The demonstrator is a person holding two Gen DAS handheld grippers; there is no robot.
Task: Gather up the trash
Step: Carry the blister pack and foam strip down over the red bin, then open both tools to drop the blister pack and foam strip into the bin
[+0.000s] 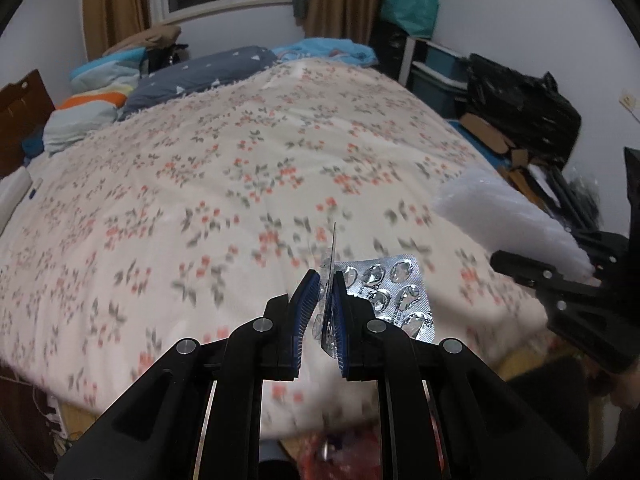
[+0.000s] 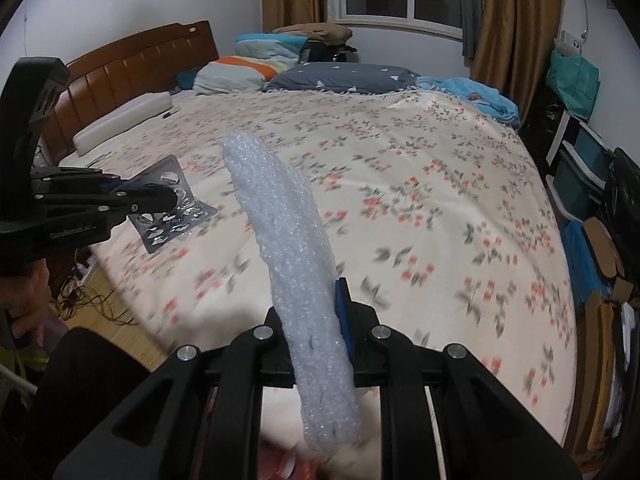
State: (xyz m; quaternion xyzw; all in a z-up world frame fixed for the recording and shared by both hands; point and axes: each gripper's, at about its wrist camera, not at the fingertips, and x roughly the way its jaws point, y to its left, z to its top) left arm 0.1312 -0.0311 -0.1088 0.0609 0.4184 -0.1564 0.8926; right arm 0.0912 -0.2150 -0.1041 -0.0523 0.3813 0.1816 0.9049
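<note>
With 2 pieces lifted and binning apparently remaining, the left gripper (image 1: 327, 280) is pinching blister packs (image 1: 394, 292) at lower center, while the right gripper (image 2: 320, 300) is clamping a foam strip (image 2: 288, 240) over the bed (image 2: 420, 184).

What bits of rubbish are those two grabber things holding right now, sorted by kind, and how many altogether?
Silver blister packs, pinched in the left gripper: 2
White foam wrap strip, clamped in the right gripper: 1
Total: 3 pieces, all held above the floral bedspread.
</note>
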